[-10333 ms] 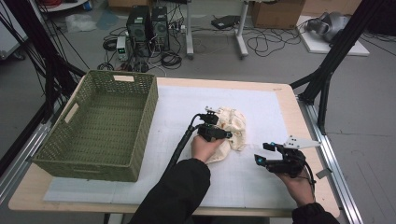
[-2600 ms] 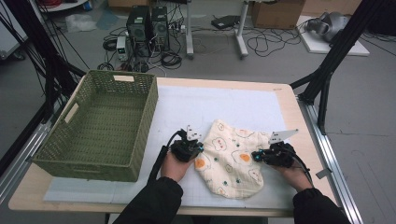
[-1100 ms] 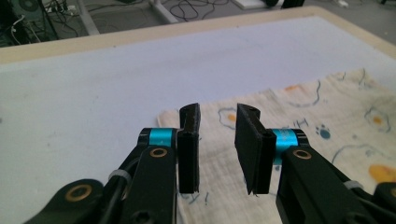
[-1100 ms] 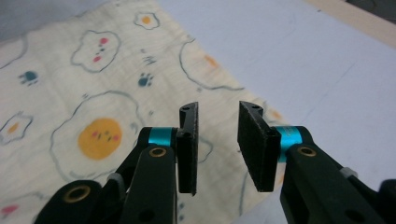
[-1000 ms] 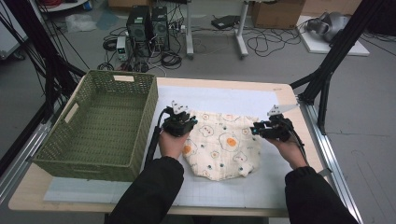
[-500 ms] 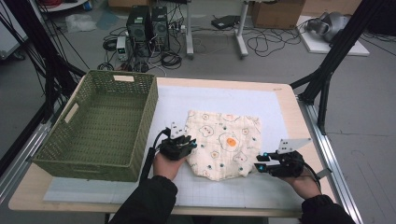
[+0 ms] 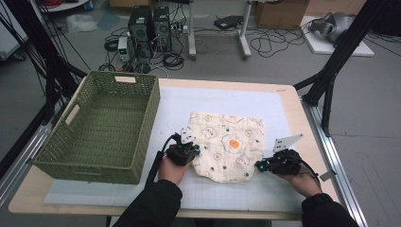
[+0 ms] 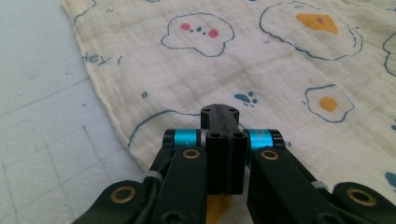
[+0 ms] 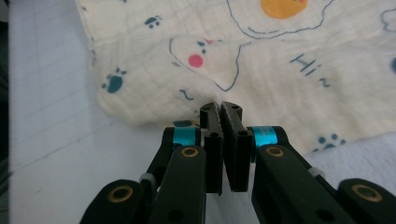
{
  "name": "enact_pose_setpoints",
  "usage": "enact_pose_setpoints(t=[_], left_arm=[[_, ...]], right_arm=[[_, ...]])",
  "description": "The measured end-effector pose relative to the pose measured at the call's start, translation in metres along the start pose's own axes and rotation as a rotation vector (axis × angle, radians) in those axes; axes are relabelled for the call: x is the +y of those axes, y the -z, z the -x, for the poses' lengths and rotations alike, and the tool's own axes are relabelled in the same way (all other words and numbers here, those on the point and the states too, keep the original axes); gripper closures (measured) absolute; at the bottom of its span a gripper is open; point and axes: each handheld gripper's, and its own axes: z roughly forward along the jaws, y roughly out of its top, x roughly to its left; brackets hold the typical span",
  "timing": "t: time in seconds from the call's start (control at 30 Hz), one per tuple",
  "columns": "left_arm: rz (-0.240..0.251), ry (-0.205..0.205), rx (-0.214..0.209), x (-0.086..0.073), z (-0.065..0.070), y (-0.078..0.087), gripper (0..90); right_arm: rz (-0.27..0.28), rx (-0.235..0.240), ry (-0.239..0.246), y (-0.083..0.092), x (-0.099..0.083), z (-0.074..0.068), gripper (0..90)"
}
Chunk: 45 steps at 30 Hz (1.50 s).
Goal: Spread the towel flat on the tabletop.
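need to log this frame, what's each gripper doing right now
left gripper: just closed, fingers shut on the near left edge of the cloth.
right gripper: just closed, fingers shut on the cloth's near right edge.

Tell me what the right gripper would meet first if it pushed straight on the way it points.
Probably nothing new: the right gripper is already shut on the near edge of the cream printed muslin cloth, so it would just bunch that cloth.

cloth (image 7: 226,145) | cream, egg print | spread flat | table mat centre
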Motion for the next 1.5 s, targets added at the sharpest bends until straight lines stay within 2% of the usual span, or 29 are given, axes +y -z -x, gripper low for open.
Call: enact_pose_setpoints(t=[0.03,0.07,0.13,0.17,0.23,0.3,0.4,0.5,0.57,0.67,0.73,0.8,0.87,0.9,0.97,1.0,1.07,1.1,1.13,1.17,1.4,1.5], left_arm=[[0.013,0.014,0.0,0.001,0.001,-0.001,89.3],[0.014,0.011,0.0,0.002,0.0,-0.001,89.3],[0.011,0.019,0.0,0.004,0.001,-0.002,89.3],[0.029,0.028,0.003,0.007,0.001,-0.004,89.3],[0.031,0.023,0.012,0.012,0.001,-0.006,89.3],[0.032,0.029,0.012,0.016,0.0,-0.011,89.3],[0.029,0.044,0.024,0.022,-0.003,-0.02,89.3],[-0.004,0.042,0.035,0.026,-0.006,-0.03,89.3],[0.006,0.044,0.038,0.026,-0.007,-0.034,89.2],[0.007,0.053,0.029,0.026,-0.009,-0.034,88.3],[0.014,0.037,0.03,0.026,-0.01,-0.03,84.5],[0.052,0.043,0.016,0.028,-0.009,-0.018,82.7],[0.056,0.035,0.011,0.028,-0.009,-0.014,80.9],[0.077,0.035,-0.001,0.027,-0.008,-0.005,79.9],[0.087,0.032,-0.01,0.024,-0.007,0.002,79.8],[0.087,0.032,-0.01,0.024,-0.007,0.002,79.4],[0.095,0.032,-0.01,0.02,-0.008,0.01,79.1],[0.1,0.037,-0.012,0.015,-0.008,0.017,79.1],[0.1,0.037,-0.012,0.015,-0.008,0.017,79.1],[0.112,0.052,-0.018,0.01,-0.007,0.023,79.1],[0.106,0.054,-0.024,-0.004,0.001,0.039,78.9],[0.097,0.046,-0.023,-0.01,0.005,0.045,78.8]], right_arm=[[0.002,-0.003,0.0,0.006,0.001,0.0,87.6],[-0.008,-0.015,0.008,0.012,0.002,-0.001,87.6],[-0.027,0.011,0.002,0.022,0.004,0.001,87.5],[-0.045,0.002,0.009,0.025,0.006,0.001,87.5],[-0.047,-0.01,0.002,0.029,0.009,0.005,87.3],[-0.046,-0.023,-0.013,0.025,0.01,0.01,87.1],[-0.062,-0.06,-0.035,0.01,0.013,0.019,87.1],[-0.09,-0.105,-0.06,-0.005,0.015,0.03,86.8],[-0.059,-0.095,-0.091,-0.009,0.015,0.036,86.1],[-0.047,-0.108,-0.091,-0.009,0.016,0.038,83.0],[-0.033,-0.107,-0.096,-0.006,0.015,0.037,80.8],[-0.003,-0.108,-0.095,-0.001,0.014,0.034,79.3],[0.017,-0.114,-0.092,0.002,0.014,0.033,78.1],[0.041,-0.118,-0.087,0.007,0.011,0.028,77.2],[0.075,-0.12,-0.078,0.014,0.008,0.022,77.1],[0.075,-0.12,-0.078,0.014,0.008,0.022,77.1],[0.125,-0.123,-0.074,0.025,0.002,0.012,77.1],[0.14,-0.128,-0.067,0.028,0.0,0.008,76.9],[0.14,-0.128,-0.067,0.028,0.0,0.008,76.9],[0.158,-0.123,-0.058,0.032,-0.004,0.001,76.9],[0.152,-0.105,-0.009,0.031,-0.013,-0.023,73.7],[0.146,-0.098,0.018,0.03,-0.011,-0.029,76.0]])
